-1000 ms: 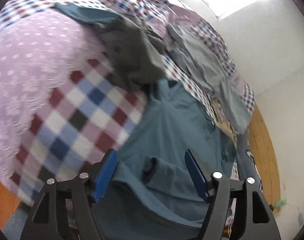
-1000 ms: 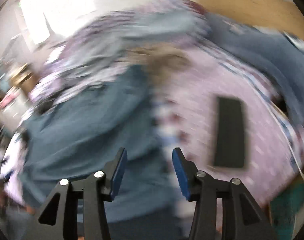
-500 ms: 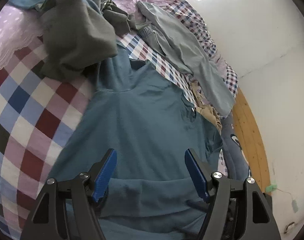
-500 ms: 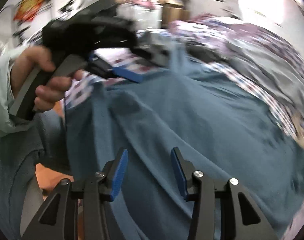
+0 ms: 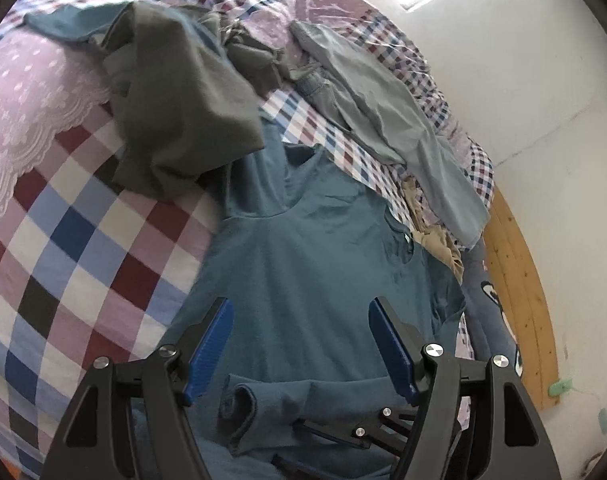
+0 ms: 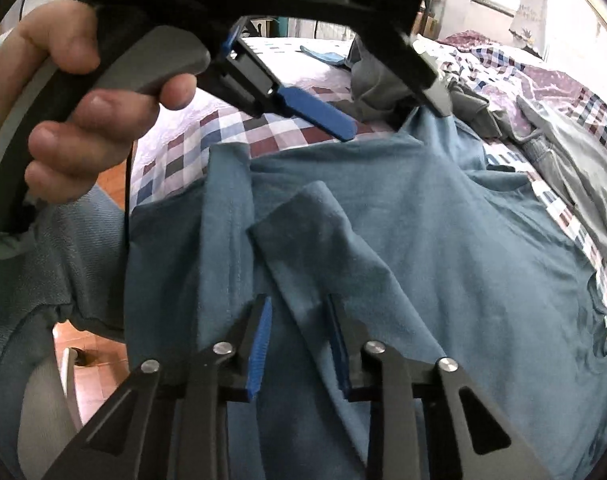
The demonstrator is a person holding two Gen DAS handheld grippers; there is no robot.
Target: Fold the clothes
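Here, teal shirt spread flat, sleeve folded across, cuff rolled

No text or label seems readable anywhere in either view

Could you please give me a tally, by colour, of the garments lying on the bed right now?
Teal: 2, the teal shirt spread flat and a teal garment at the far edge
Dark grey: 1, dark grey garment
Light grey-blue: 1, grey-blue garment
Tan: 1, tan garment, partly hidden
Total: 5
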